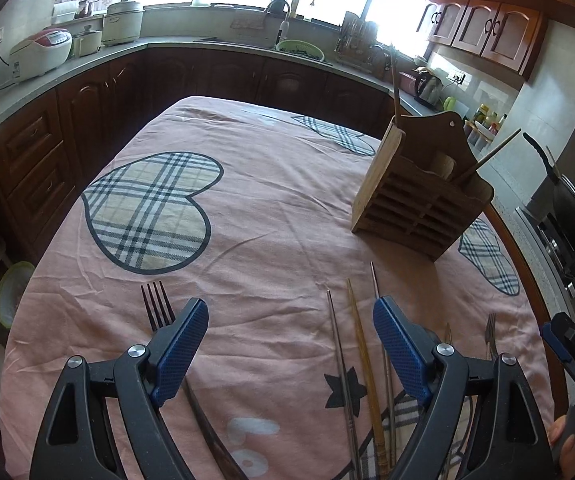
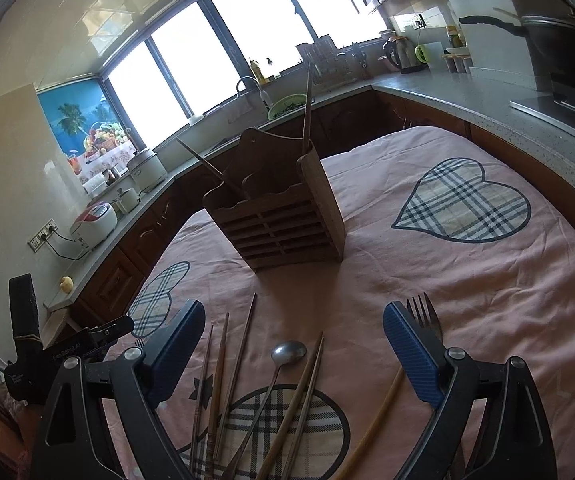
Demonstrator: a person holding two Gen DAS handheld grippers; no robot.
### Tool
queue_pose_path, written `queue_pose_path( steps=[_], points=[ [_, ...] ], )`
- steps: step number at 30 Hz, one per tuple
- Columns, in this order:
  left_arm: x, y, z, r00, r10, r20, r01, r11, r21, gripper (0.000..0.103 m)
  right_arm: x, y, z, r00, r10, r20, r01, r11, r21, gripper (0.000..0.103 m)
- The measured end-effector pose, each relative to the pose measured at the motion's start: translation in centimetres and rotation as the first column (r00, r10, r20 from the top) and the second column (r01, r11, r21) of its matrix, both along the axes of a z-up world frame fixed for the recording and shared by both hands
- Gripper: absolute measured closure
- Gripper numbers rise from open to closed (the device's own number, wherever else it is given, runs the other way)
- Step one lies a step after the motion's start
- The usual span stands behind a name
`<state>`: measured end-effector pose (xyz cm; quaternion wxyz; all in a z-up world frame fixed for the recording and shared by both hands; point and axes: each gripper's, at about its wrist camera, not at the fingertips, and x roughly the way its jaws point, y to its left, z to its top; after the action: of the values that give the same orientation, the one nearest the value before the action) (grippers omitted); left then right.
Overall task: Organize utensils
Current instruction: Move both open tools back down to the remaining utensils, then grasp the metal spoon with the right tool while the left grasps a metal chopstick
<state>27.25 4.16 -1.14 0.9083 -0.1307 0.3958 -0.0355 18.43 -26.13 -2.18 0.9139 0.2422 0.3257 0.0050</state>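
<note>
Left gripper (image 1: 290,322) and right gripper (image 2: 293,326) both stand wide open above the pink tablecloth (image 1: 271,208), holding nothing. Loose chopsticks (image 2: 223,360), a spoon (image 2: 287,352) and a fork (image 2: 423,318) lie below them. The wooden utensil holder (image 2: 283,224) stands upright beyond, two sticks inside.

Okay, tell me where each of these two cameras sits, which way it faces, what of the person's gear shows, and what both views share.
Left wrist: sits on the left hand-held gripper, looking down-forward over the pink tablecloth; its open fingers show, the right hand-held gripper at the right edge.
Right wrist: sits on the right hand-held gripper, facing the wooden holder; open fingers show, the left hand-held gripper at left.
Shared: holder, chopsticks, tablecloth.
</note>
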Motion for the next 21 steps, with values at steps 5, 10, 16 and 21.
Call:
queue_pose_path(
  steps=[5, 10, 16, 21],
  points=[
    [1.1, -0.8, -1.2, 0.999, -0.010, -0.045, 0.011, 1.000, 0.024, 0.020, 0.8, 1.1, -1.0, 0.998, 0.044, -0.049, -0.045, 0.999, -0.018, 0.034],
    [2.2, -1.5, -2.5, 0.996, -0.023, -0.081, 0.027, 0.999, 0.043, 0.024, 1.8, 2.7, -2.7, 0.988, 0.100, -0.118, -0.101, 0.995, -0.010, 0.053],
    [3.9, -2.5, -3.9, 0.991, -0.059, -0.117, 0.065, 0.997, 0.047, 0.029, 3.1, 4.6, -5.6, 0.958, 0.184, -0.220, -0.178, 0.983, 0.047, 0.063],
    [5.9, -3.4, -5.5, 0.981, -0.105, -0.166, 0.116, 0.991, 0.061, 0.040, 4.0, 5.6, -7.3, 0.936, 0.214, -0.278, -0.205, 0.977, 0.061, 0.067]
  ],
)
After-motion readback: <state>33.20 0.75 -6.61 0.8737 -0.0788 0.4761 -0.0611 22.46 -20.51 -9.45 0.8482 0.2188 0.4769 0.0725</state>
